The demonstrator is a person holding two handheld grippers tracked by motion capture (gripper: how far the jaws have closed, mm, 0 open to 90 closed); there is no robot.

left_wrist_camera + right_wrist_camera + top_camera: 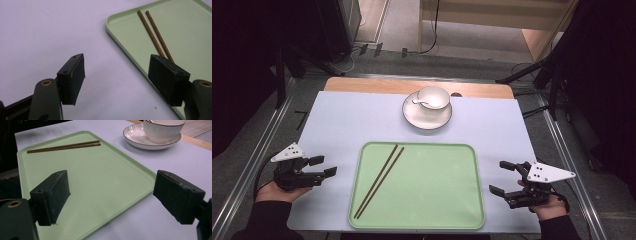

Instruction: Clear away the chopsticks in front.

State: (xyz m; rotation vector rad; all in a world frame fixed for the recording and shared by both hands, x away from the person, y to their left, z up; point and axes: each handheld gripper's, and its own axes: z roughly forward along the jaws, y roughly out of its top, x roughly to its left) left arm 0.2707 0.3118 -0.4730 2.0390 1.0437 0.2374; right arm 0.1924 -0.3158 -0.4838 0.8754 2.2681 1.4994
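Note:
A light green tray (pixel 437 200) lies near the table's front edge, with a pair of brown chopsticks (pixel 379 181) resting diagonally on its left part. Behind it a white bowl (pixel 433 98) with a white spoon (pixel 421 102) in it stands on a white plate (pixel 427 119). My left gripper (pixel 323 166) rests left of the tray, open and holding nothing. My right gripper (pixel 502 177) sits right of the tray, open and holding nothing. The left gripper view has the tray rim (pixel 125 47) and chopsticks (pixel 153 37); the right gripper view has the tray (pixel 100 177), chopsticks (pixel 63 146), bowl (pixel 162 128) and plate (pixel 140 138).
A pale lilac mat (pixel 342 120) covers the wooden table (pixel 362 85). Metal rails (pixel 257 160) run along both sides of the table. Dark stands and cables (pixel 532 70) are on the floor behind it.

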